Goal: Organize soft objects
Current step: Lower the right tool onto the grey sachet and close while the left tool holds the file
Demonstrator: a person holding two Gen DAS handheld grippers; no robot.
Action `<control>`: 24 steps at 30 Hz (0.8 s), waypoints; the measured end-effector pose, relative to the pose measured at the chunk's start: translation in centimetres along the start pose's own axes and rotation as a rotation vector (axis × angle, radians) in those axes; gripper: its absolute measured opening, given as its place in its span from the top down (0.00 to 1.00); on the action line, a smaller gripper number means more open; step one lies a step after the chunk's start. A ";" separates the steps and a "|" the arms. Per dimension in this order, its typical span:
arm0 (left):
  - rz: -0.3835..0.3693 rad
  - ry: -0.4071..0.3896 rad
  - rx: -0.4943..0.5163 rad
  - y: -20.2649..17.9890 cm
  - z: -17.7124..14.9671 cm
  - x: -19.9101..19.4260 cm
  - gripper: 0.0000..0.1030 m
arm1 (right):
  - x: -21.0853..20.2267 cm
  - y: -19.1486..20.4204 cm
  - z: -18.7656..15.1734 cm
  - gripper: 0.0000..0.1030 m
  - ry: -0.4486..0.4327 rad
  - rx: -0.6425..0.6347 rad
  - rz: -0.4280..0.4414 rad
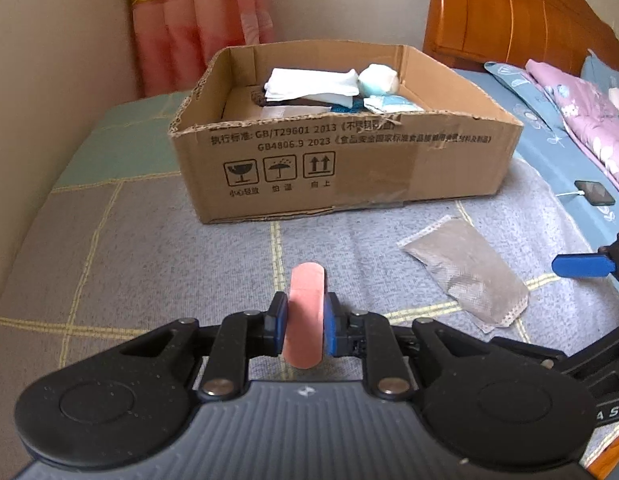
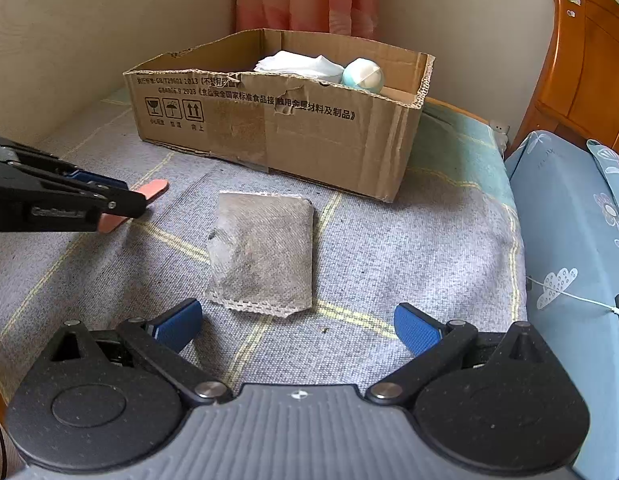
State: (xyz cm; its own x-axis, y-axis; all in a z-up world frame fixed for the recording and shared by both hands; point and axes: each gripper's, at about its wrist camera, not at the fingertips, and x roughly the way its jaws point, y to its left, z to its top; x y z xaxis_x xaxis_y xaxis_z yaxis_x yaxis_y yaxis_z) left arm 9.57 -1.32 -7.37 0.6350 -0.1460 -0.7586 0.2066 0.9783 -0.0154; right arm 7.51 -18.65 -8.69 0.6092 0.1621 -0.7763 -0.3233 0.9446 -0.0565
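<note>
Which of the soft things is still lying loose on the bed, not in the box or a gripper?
The grey pouch, flat on the blanket before the open right gripper. The pink pad is clamped in the left gripper.

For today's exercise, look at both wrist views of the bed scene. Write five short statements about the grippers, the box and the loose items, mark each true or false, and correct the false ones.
1. The left gripper is shut on a pink pad. True.
2. The right gripper grips the grey pouch. False: its jaws stand open and the pouch lies on the blanket ahead of it.
3. The cardboard box is empty. False: white cloths and a pale ball lie inside.
4. The pouch lies outside the box. True.
5. A phone lies inside the box. False: it lies on the blue sheet.
</note>
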 end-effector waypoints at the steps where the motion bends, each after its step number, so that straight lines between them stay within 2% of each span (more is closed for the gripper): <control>1: 0.002 -0.003 0.009 0.0 0.0 0.0 0.82 | 0.0 0.0 0.0 0.00 0.001 0.001 0.000; 8: -0.015 -0.008 0.011 -0.1 0.1 0.2 0.82 | 0.3 0.3 0.5 0.00 0.021 0.008 0.021; 11: -0.025 -0.012 0.001 0.2 0.0 0.1 0.82 | 0.5 0.7 0.9 0.00 0.013 -0.004 0.029; 15: -0.024 -0.012 0.006 0.0 0.1 0.1 0.82 | 1.2 1.1 1.7 0.00 0.011 0.000 0.085; 18: -0.023 -0.014 0.013 0.0 0.0 0.1 0.81 | 1.9 1.4 2.3 0.02 -0.004 -0.017 0.085; 24: -0.041 -0.008 0.037 -0.3 0.0 0.1 0.72 | 2.6 1.5 3.3 0.17 -0.027 -0.034 0.064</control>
State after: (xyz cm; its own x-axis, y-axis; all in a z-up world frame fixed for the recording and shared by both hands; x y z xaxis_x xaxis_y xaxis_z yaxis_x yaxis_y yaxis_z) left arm 9.57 -1.59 -7.38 0.6316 -0.1873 -0.7524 0.2600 0.9654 -0.0221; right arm 11.02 -15.91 -8.73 0.6052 0.2302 -0.7620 -0.3865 0.9219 -0.0285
